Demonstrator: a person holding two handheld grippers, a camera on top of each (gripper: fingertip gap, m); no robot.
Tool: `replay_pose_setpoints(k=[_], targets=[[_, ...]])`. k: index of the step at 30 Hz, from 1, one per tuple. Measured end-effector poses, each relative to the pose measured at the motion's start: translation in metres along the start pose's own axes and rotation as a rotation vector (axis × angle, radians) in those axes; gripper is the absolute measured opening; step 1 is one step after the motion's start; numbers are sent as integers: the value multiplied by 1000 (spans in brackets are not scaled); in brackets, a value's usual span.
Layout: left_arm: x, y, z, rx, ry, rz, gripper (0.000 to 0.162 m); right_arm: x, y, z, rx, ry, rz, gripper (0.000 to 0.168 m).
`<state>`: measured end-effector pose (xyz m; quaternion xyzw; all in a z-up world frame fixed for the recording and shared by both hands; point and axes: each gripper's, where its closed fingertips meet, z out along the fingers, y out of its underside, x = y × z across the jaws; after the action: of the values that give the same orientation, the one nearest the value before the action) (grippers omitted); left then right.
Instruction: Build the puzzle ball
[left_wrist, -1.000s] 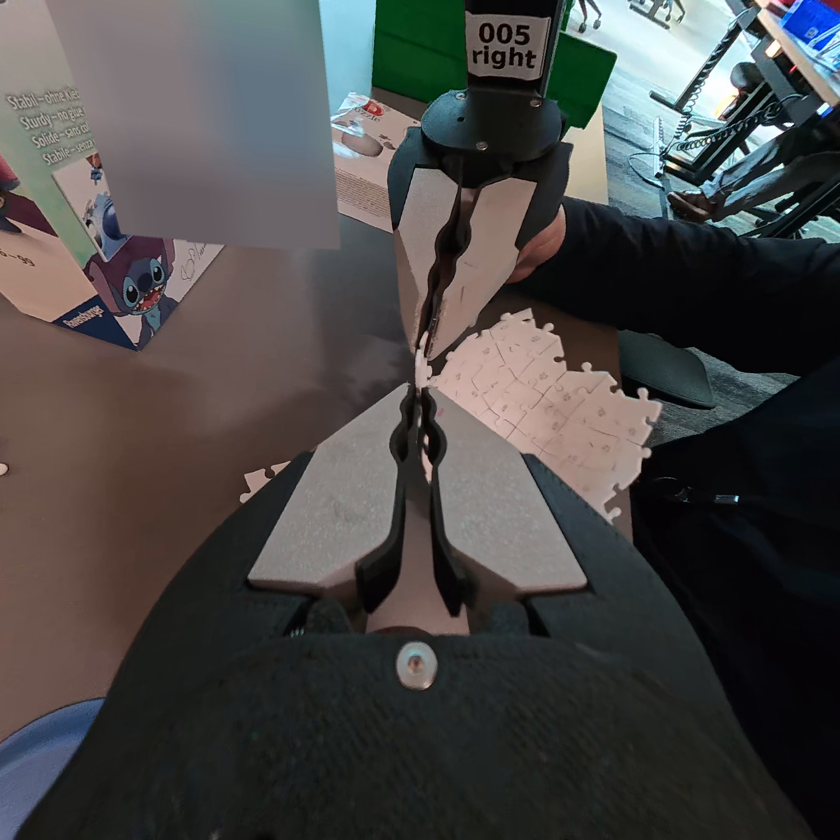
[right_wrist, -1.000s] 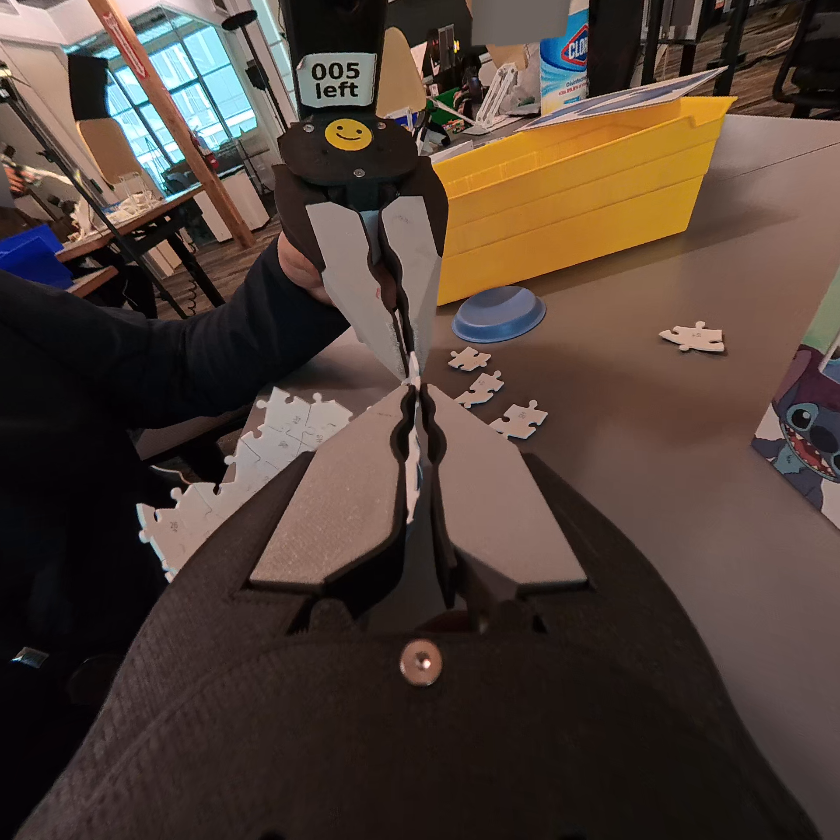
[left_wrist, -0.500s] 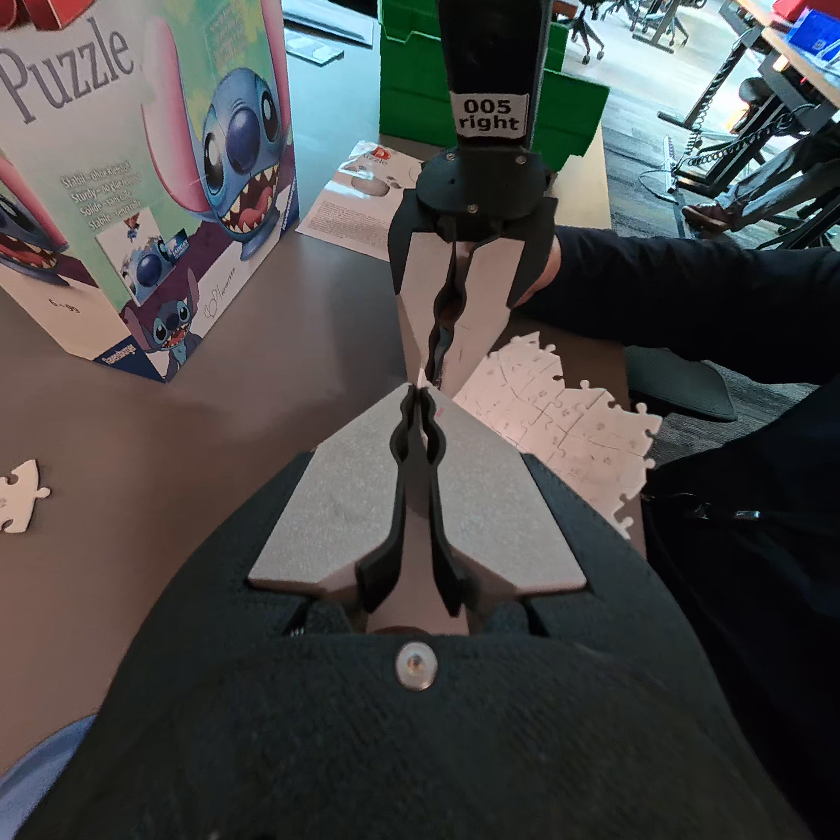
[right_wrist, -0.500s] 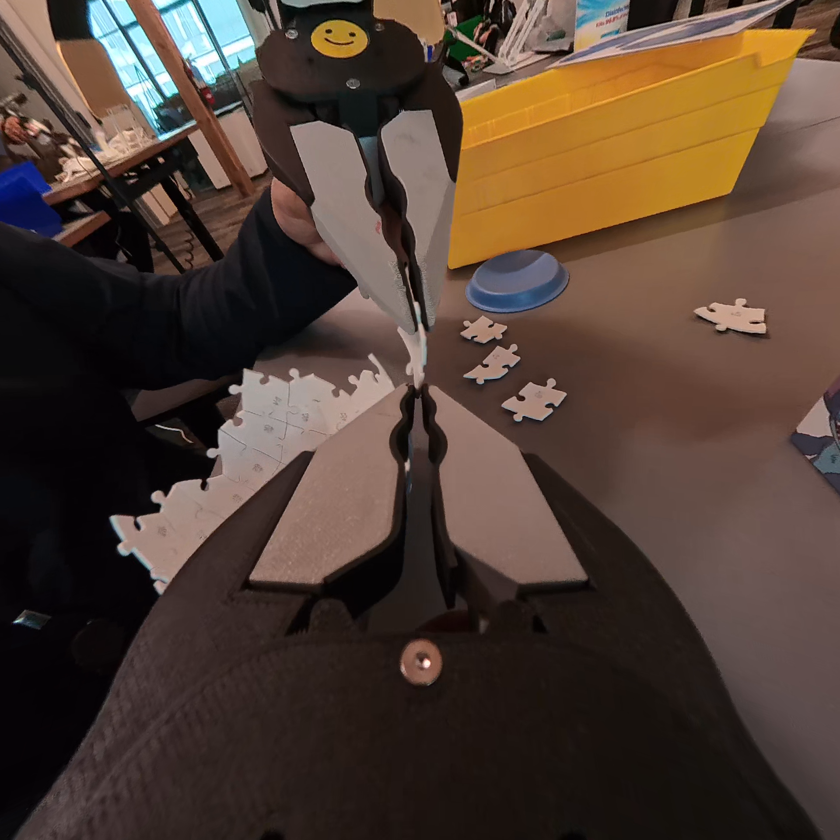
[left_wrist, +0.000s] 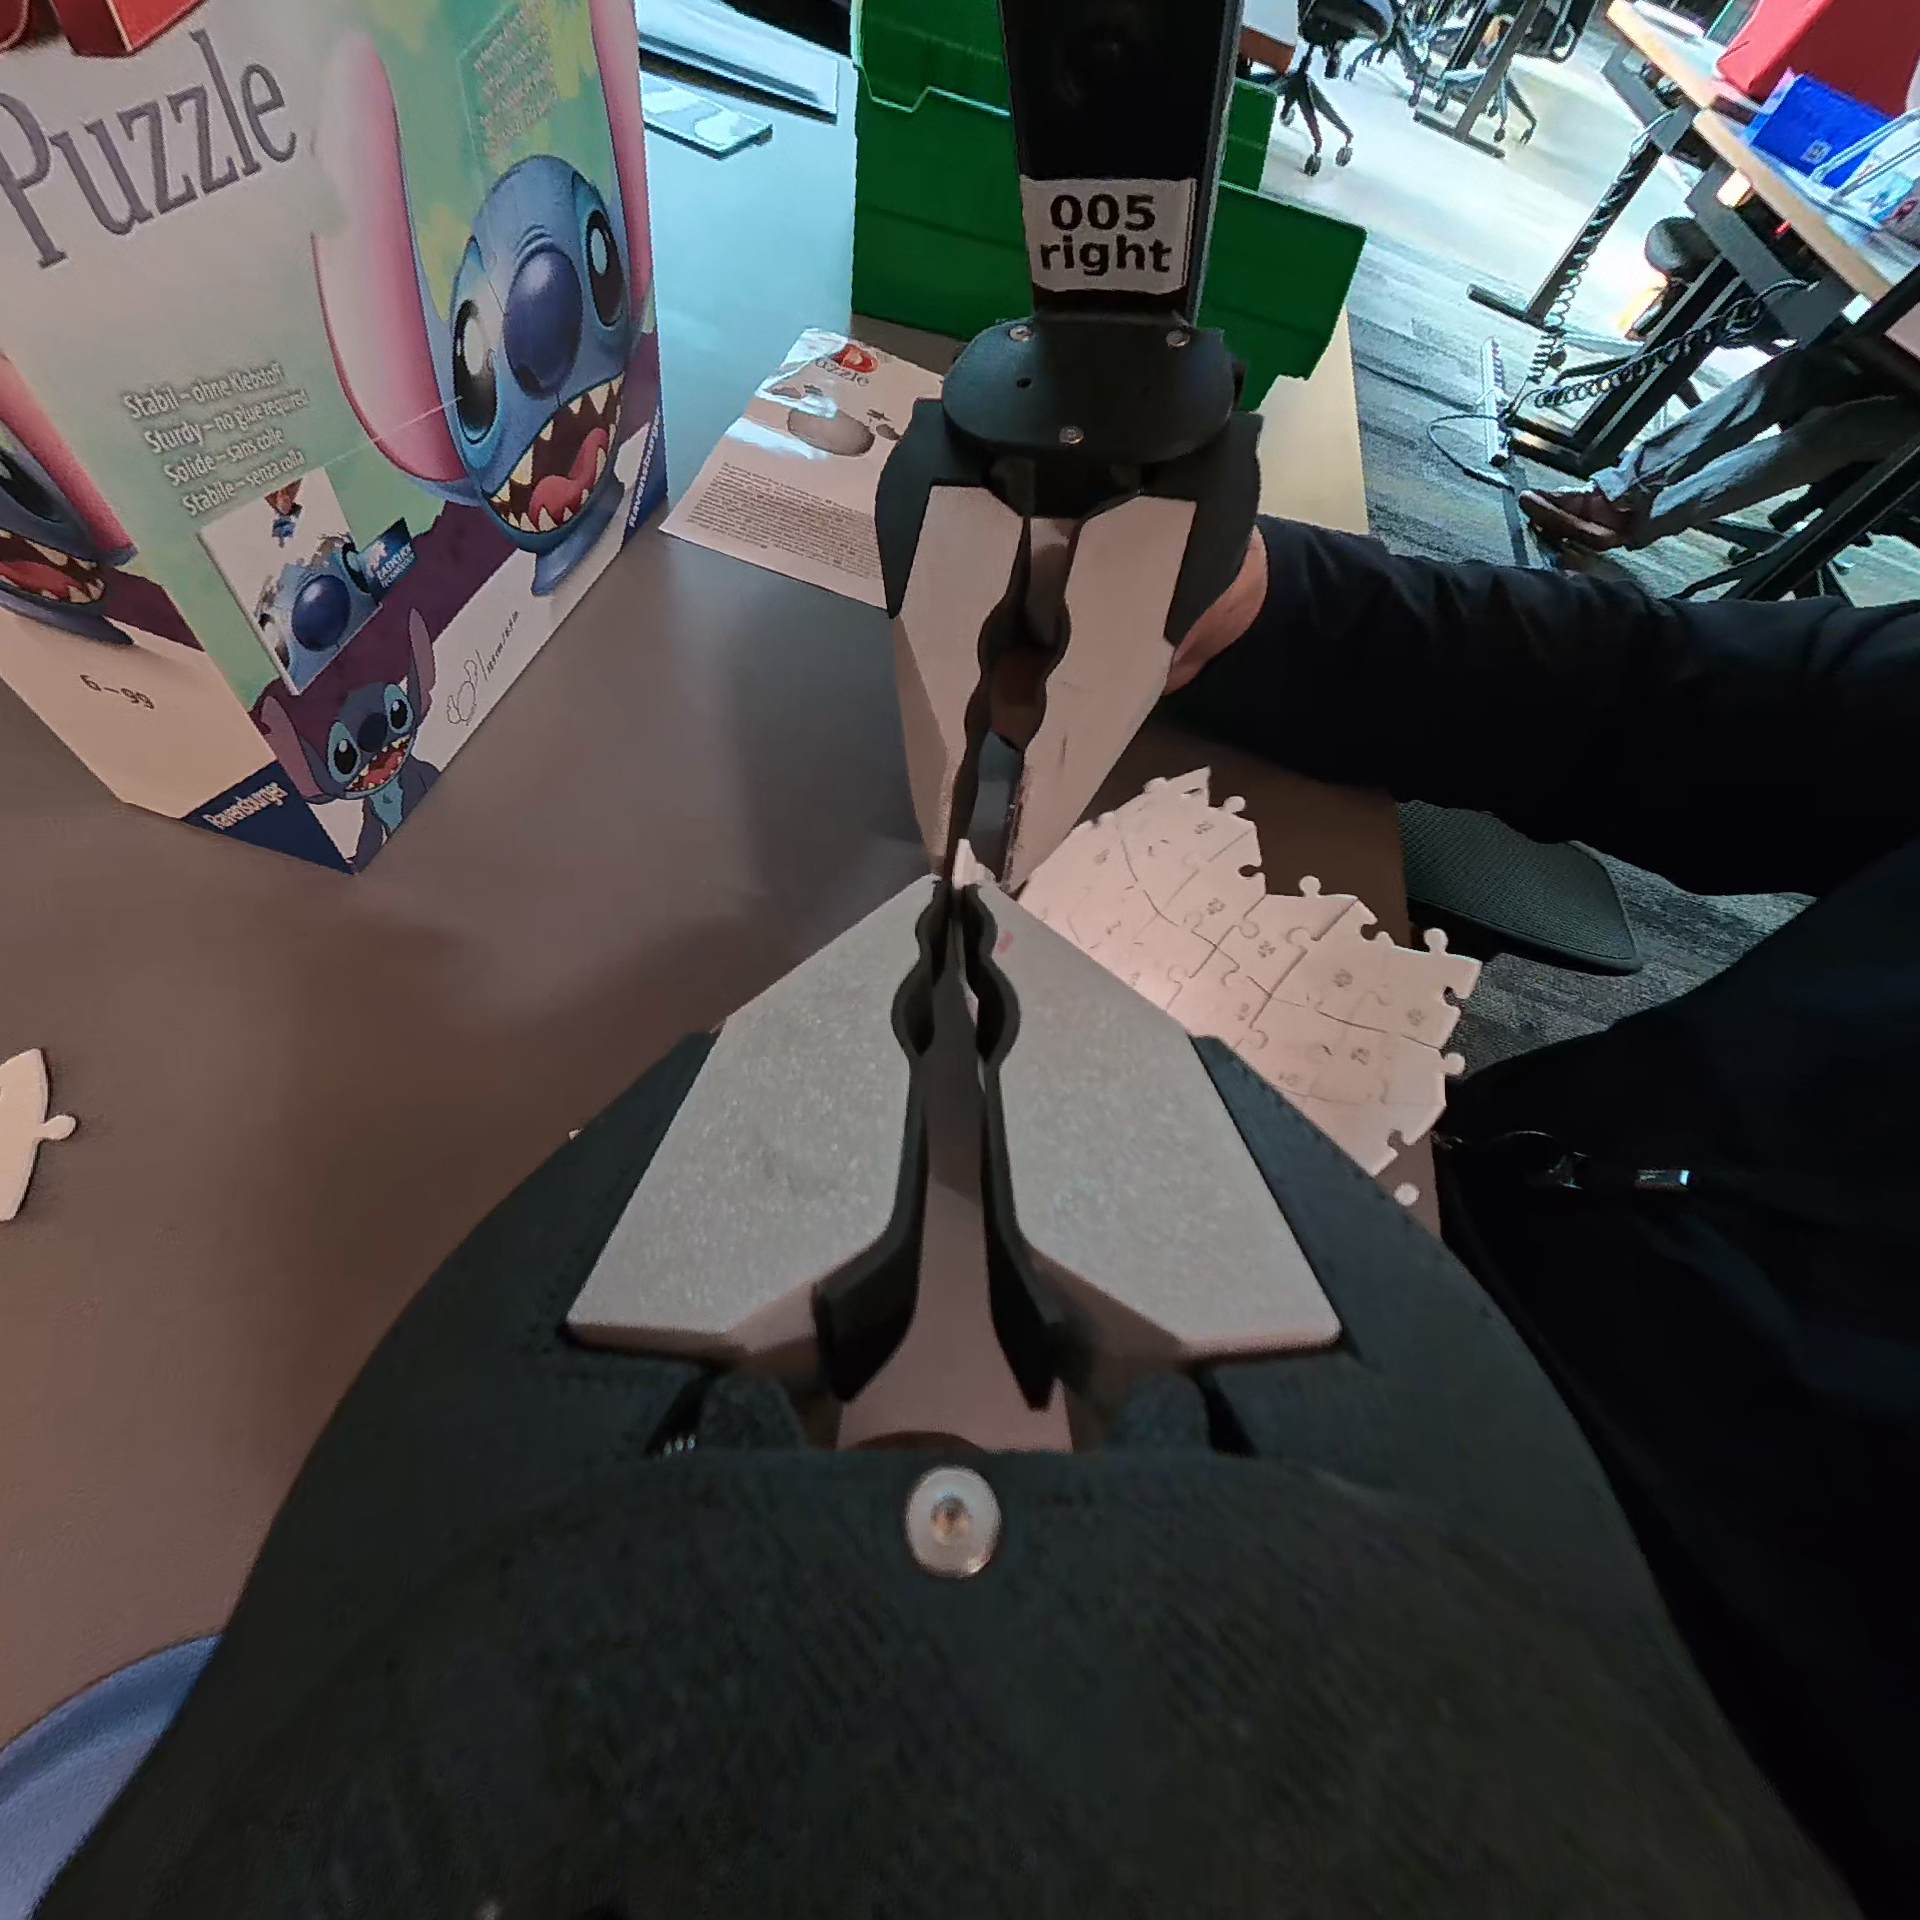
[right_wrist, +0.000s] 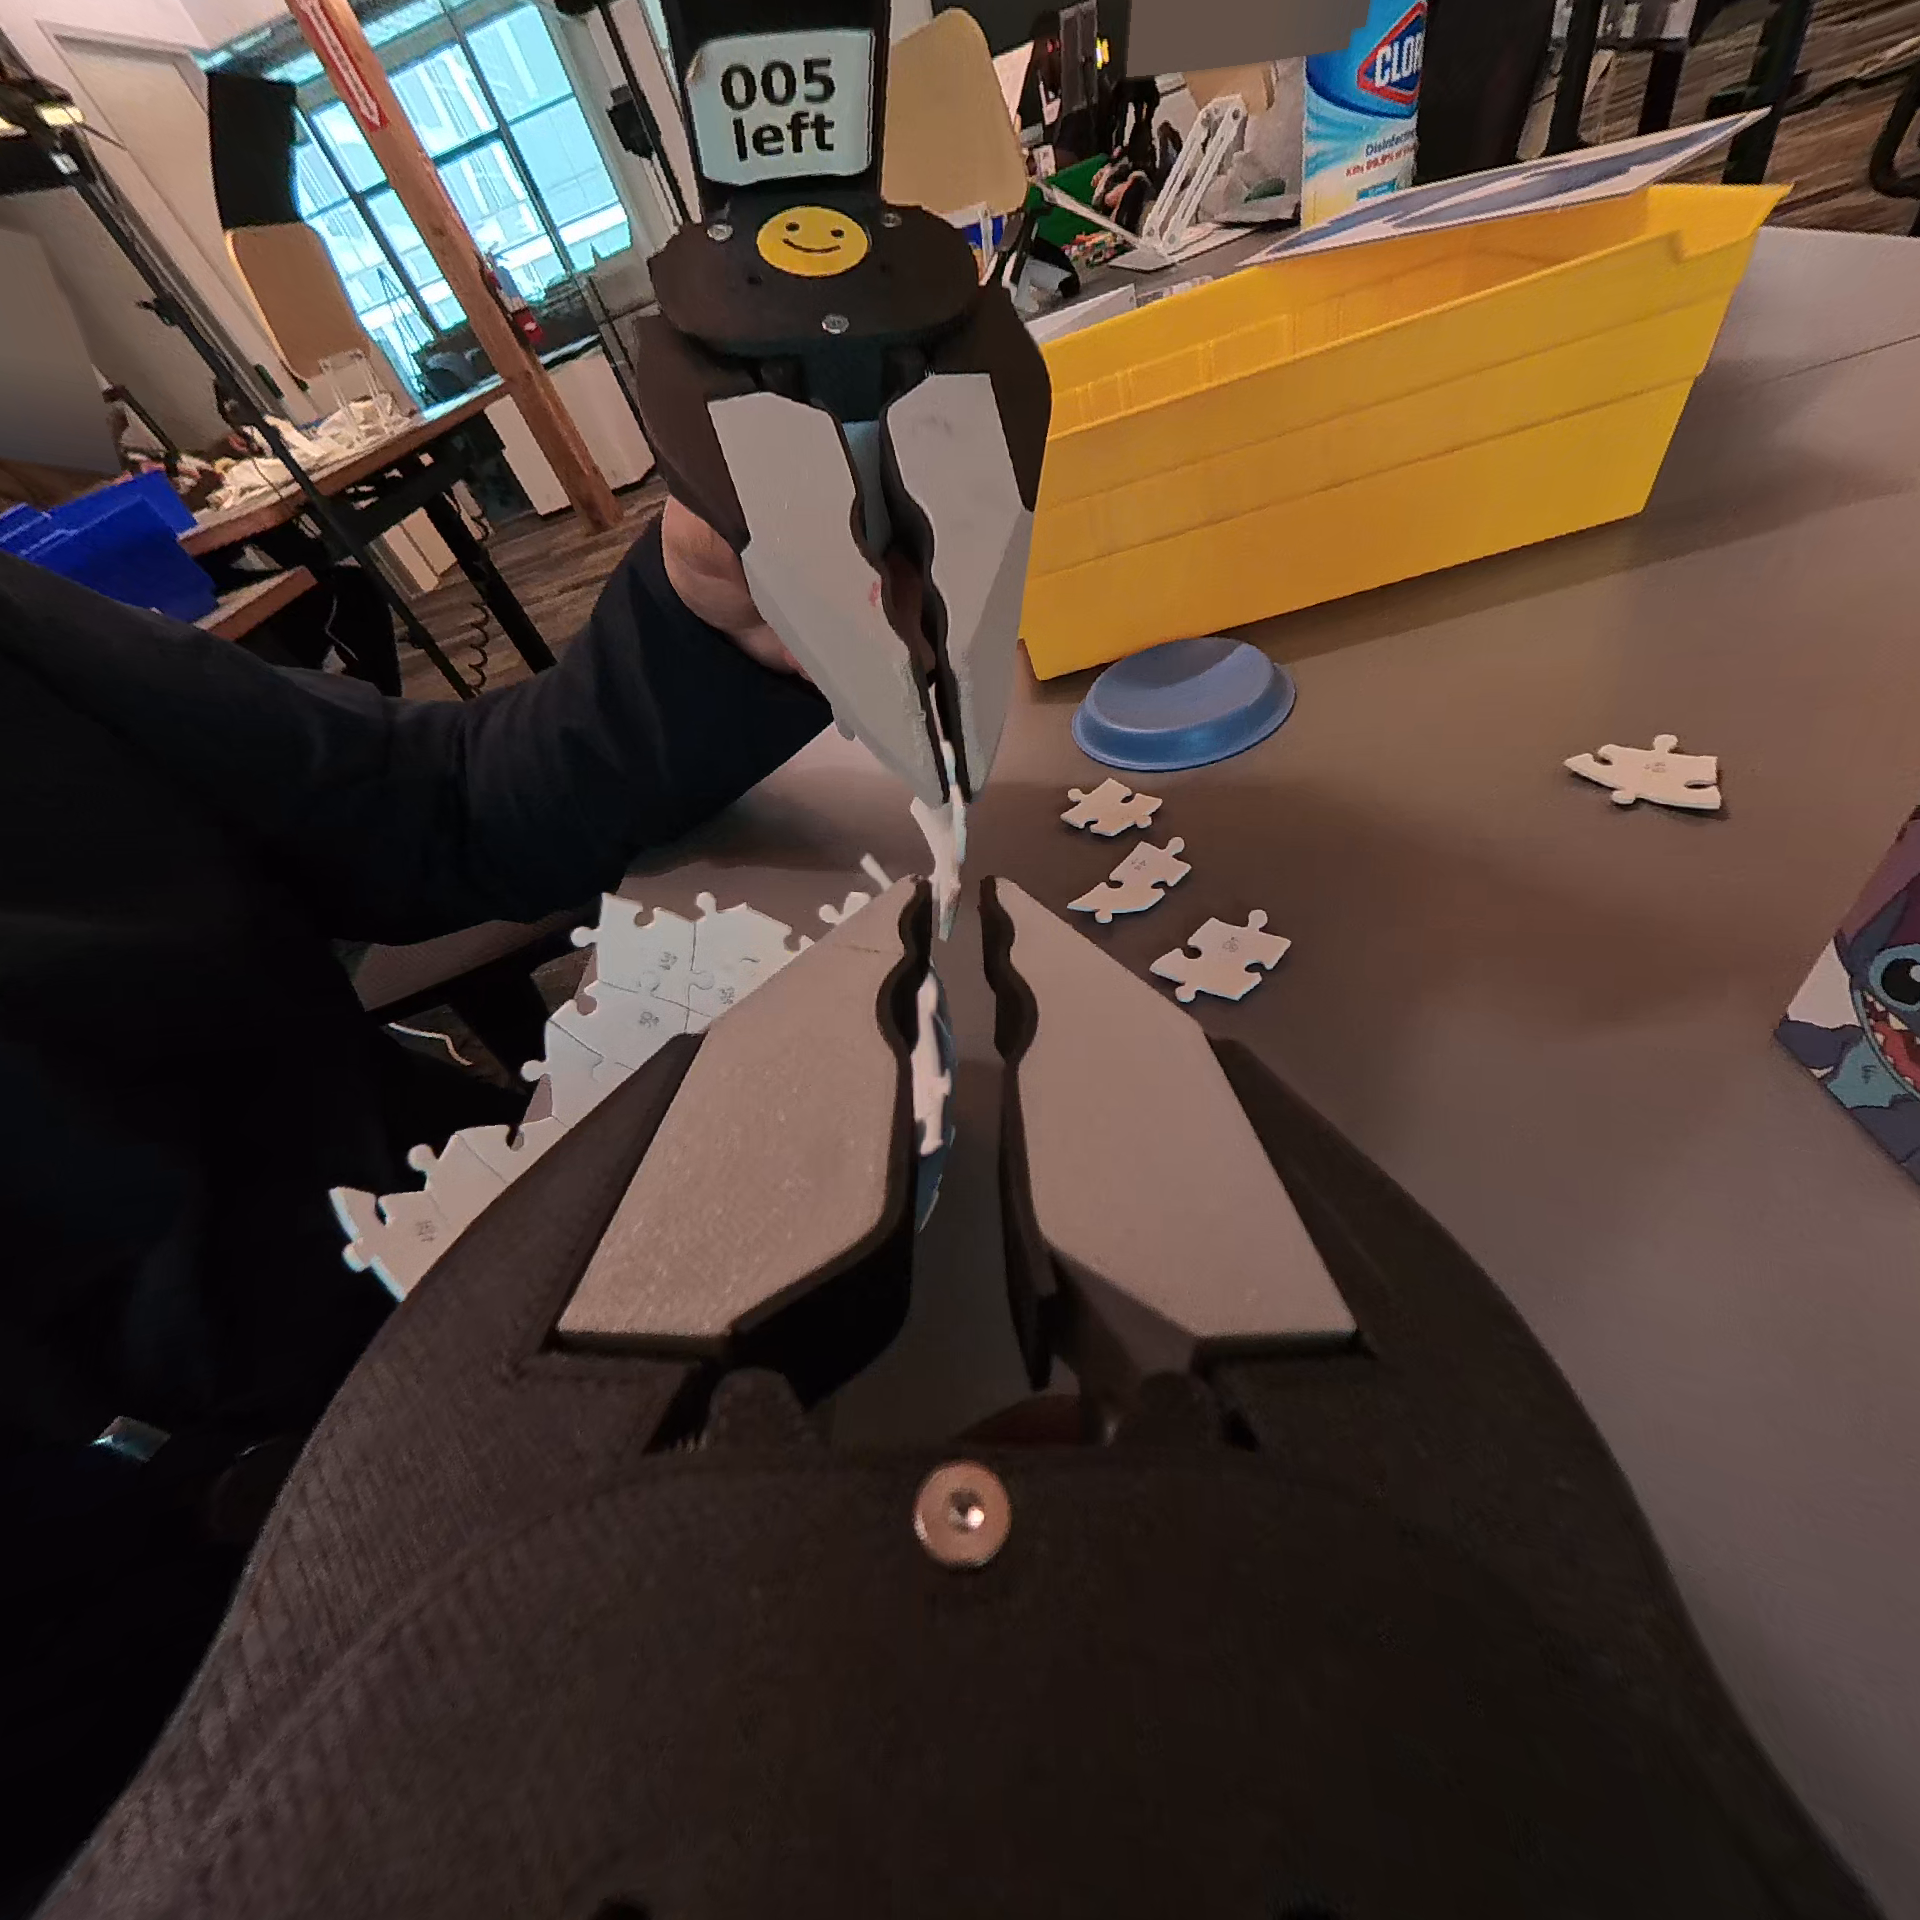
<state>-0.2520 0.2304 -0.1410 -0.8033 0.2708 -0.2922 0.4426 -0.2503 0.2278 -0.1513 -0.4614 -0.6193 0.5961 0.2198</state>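
My left gripper (left_wrist: 954, 888) is shut on a small white puzzle piece (left_wrist: 964, 862), tip to tip with my right gripper (left_wrist: 982, 868). In the right wrist view my right gripper (right_wrist: 954, 883) stands slightly open. The left gripper (right_wrist: 951, 795) pinches the white piece (right_wrist: 943, 842) just above the gap. A white and blue puzzle edge (right_wrist: 928, 1049) lies against the inner side of the right gripper's left finger. The joined curved section of puzzle pieces (left_wrist: 1247, 966) hangs beside both grippers and also shows in the right wrist view (right_wrist: 665, 977).
Loose pieces (right_wrist: 1132, 881) lie on the grey table beside a blue dish (right_wrist: 1184, 701) and a yellow bin (right_wrist: 1351, 416). The puzzle box (left_wrist: 312, 364), a leaflet (left_wrist: 790, 468) and a green bin (left_wrist: 935, 208) stand at the far side. One loose piece (left_wrist: 21, 1122) lies at the left edge. Only a small space, under 4 cm, lies between the two pairs of fingers.
My right gripper's jaws have parted from shut. Both grippers have tilted and shifted slightly, staying tip to tip, and the left one still pinches the piece.
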Motion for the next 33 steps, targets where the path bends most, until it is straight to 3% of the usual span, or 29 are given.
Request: replay_pose_setpoints(k=[33], targets=[[3,2,3,-17,-6,24,0,-1,1,1,-22,18,-44,0]])
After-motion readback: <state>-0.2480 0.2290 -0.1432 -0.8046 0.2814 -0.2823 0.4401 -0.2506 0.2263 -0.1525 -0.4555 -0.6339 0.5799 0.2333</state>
